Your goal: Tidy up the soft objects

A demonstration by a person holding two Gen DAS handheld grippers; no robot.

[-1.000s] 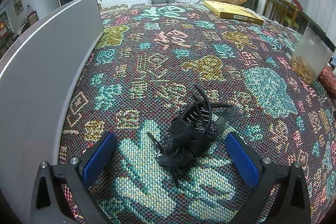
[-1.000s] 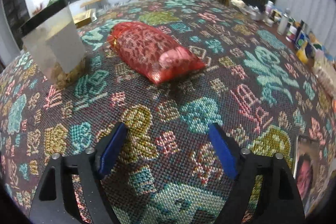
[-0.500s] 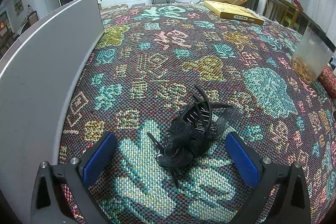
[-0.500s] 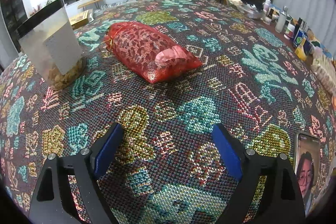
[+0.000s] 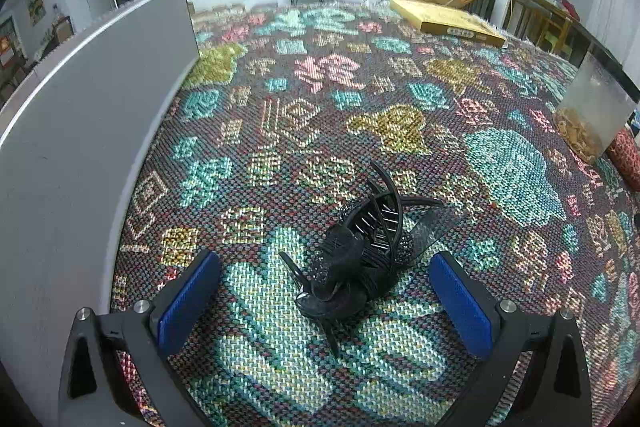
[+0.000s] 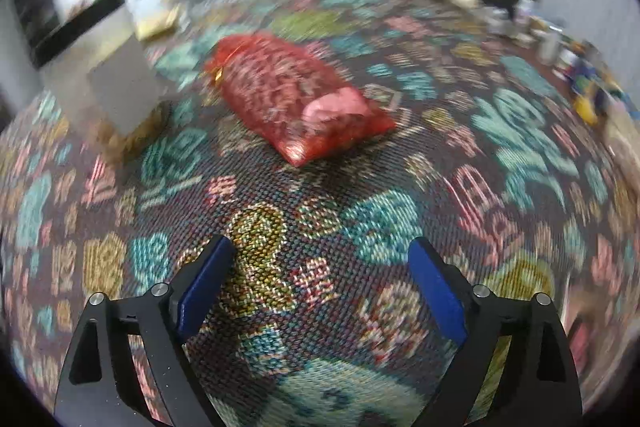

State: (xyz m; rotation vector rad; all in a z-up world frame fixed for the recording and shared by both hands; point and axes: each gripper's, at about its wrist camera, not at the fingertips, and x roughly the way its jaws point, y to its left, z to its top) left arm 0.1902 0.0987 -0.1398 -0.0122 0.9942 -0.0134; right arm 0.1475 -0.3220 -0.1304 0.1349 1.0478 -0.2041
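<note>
A black tangle of hair clips and lace bands [image 5: 360,255] lies on the patterned woven cloth [image 5: 320,107]. My left gripper [image 5: 324,265] hangs over it, open, one blue pad on each side and neither touching it. In the right wrist view a red mesh bag [image 6: 296,103] with a pink pouch inside lies on the same cloth, well ahead of my right gripper [image 6: 322,251]. That gripper is open with only cloth between its fingers. The right view is blurred by motion.
A grey panel [image 5: 80,147] runs along the left side. A clear container with snacks in its bottom [image 5: 592,115] stands at the right, left of the bag [image 6: 120,87]. A flat yellow box [image 5: 444,21] lies far back. Bottles [image 6: 552,39] crowd the far right edge.
The right gripper's jaws have spread a little wider and its view has shifted and blurred, with the red bag now slightly farther off. The left gripper and the black clips have not moved.
</note>
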